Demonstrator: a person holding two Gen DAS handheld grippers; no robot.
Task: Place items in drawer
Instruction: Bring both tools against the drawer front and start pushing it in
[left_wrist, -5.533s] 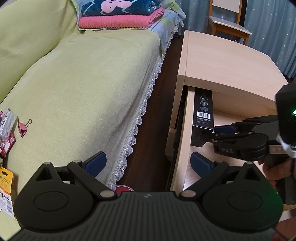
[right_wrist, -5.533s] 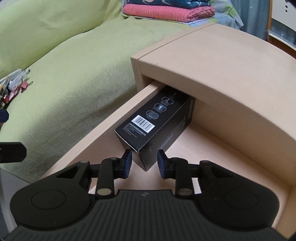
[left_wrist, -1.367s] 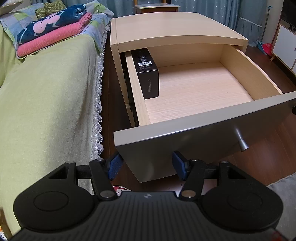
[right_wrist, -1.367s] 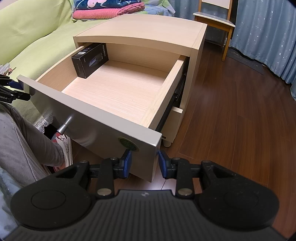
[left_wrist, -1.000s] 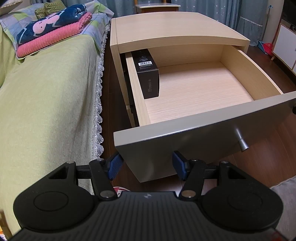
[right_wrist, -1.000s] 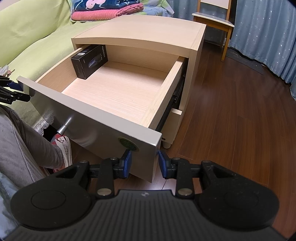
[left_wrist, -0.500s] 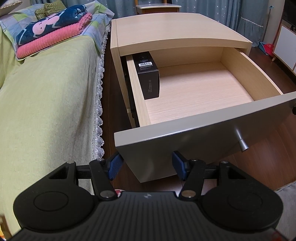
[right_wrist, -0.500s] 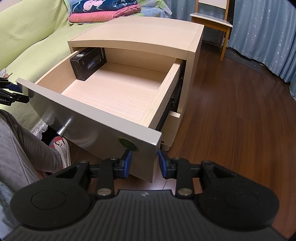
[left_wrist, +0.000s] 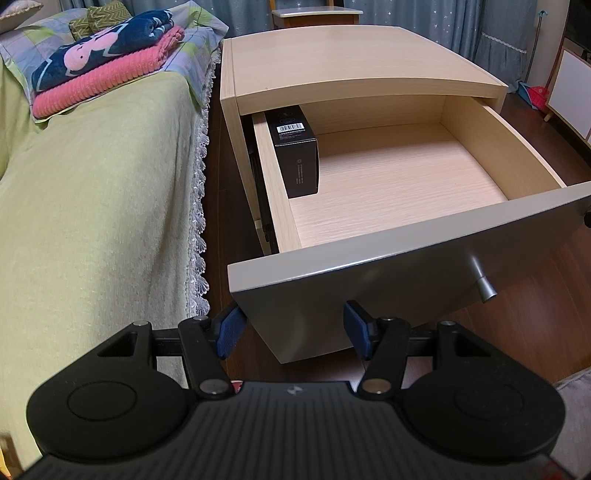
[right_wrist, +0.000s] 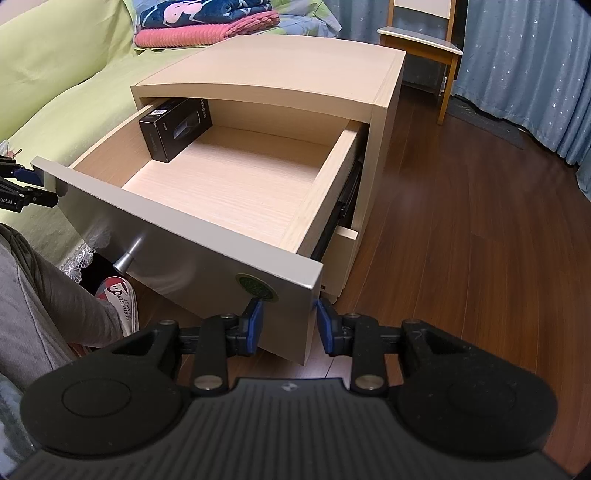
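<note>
Both tools, left tool (left_wrist: 291, 330) and right tool (right_wrist: 287, 325), stand released, straddling the drawer (left_wrist: 369, 273) front's corners. Since a second ago, the drawer has slid slightly inward. One black box (left_wrist: 295, 147) sits in its back-left corner.

Each wrist view looks down, close, at one front corner; both share the drawer (left_wrist: 388, 173) (right_wrist: 229, 181).

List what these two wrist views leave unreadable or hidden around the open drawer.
- Black box: its far end sits under the nightstand top in both views; the small print is too small to read.
- Drawer: the back stretch of its floor, shadowed under the top.
- Round sticker on the drawer front: blurred, partly behind the right gripper.
- Left gripper: whether its fingers touch the drawer front.
</note>
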